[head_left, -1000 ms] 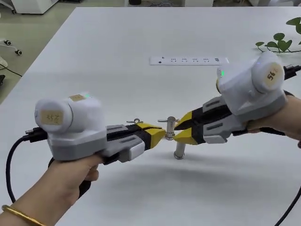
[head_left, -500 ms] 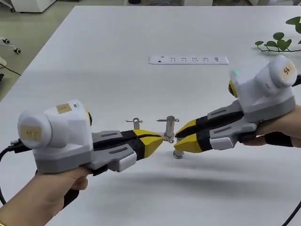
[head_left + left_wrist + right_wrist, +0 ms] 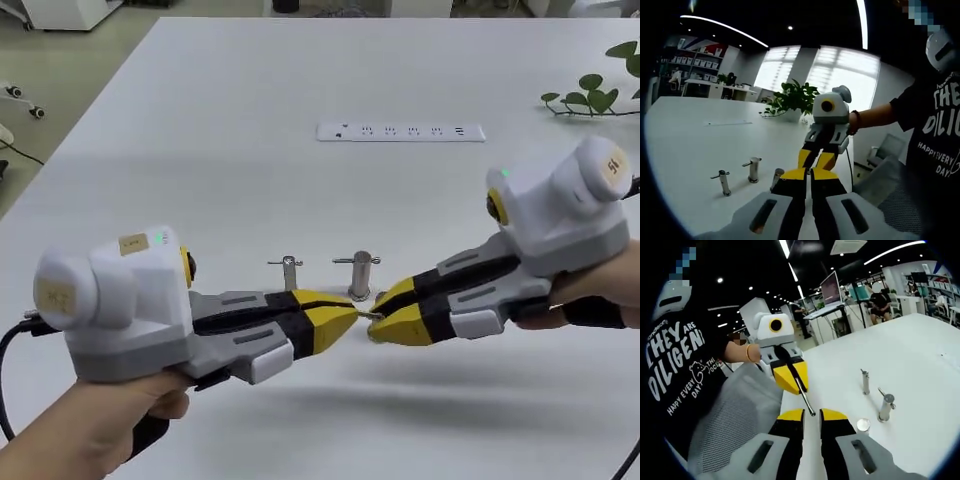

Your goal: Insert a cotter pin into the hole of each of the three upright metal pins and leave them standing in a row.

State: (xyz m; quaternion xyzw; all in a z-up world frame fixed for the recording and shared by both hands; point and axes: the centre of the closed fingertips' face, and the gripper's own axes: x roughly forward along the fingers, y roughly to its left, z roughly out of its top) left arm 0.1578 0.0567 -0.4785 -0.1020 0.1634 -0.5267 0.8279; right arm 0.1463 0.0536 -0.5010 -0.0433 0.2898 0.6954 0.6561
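Three upright metal pins stand in a row on the white table. The far pin and the middle pin each carry a cotter pin crosswise. The near pin shows a bare top. In the head view the far pin and middle pin stand just behind the gripper tips. My left gripper is shut on a thin cotter pin. That pin's free end lies between the parted jaws of my right gripper. The two grippers meet tip to tip above the table.
A white power strip lies at the back of the table. A green plant sits at the far right edge. The person's torso in a black T-shirt is close behind the grippers.
Both grippers have come down and toward me, from the middle pin's head to in front of the row. The near pin's base is now hidden behind the right gripper.
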